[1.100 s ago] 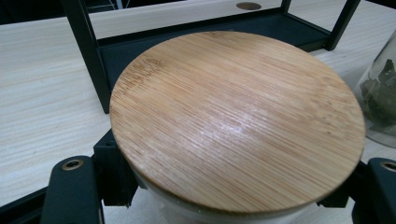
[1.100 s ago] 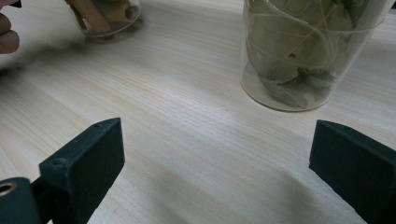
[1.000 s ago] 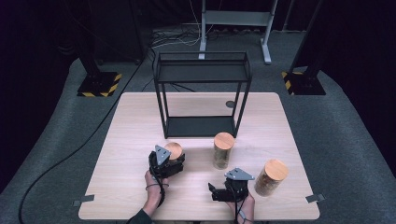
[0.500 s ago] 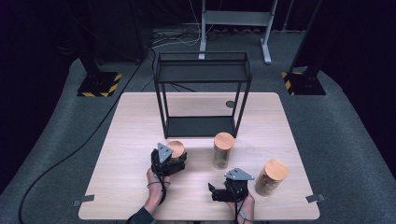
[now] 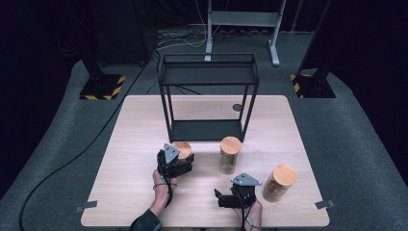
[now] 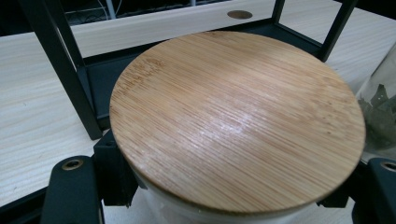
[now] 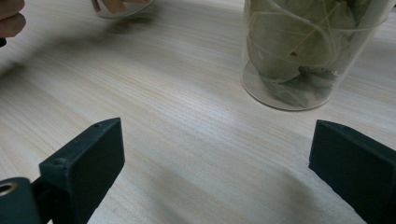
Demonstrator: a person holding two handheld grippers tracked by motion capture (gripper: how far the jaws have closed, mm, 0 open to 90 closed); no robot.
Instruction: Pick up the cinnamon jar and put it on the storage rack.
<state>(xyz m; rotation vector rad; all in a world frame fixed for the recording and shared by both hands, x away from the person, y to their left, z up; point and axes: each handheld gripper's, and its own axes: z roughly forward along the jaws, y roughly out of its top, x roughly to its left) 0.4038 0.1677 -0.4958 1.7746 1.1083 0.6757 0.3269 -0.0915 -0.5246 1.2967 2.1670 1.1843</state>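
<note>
My left gripper (image 5: 179,161) is shut on a glass jar with a round bamboo lid (image 5: 183,148), just in front of the black metal rack (image 5: 207,77). In the left gripper view the lid (image 6: 238,116) spans most of the picture, with a black finger (image 6: 114,177) pressed against each side of the jar below it. My right gripper (image 5: 225,196) rests near the table's front edge, and its jaws (image 7: 233,154) stand wide open over bare wood. A jar of dried leaves (image 7: 303,51) stands ahead of it, untouched.
The leaf jar (image 5: 230,154) stands mid-table, right of the held jar. A third lidded jar (image 5: 278,183) stands beside my right hand. The rack has a low shelf (image 5: 207,130) and a top shelf. A small round hole (image 5: 237,107) marks the light wooden table (image 5: 125,192).
My left gripper and its jar have crept slightly toward the rack. The right gripper has stayed put.
</note>
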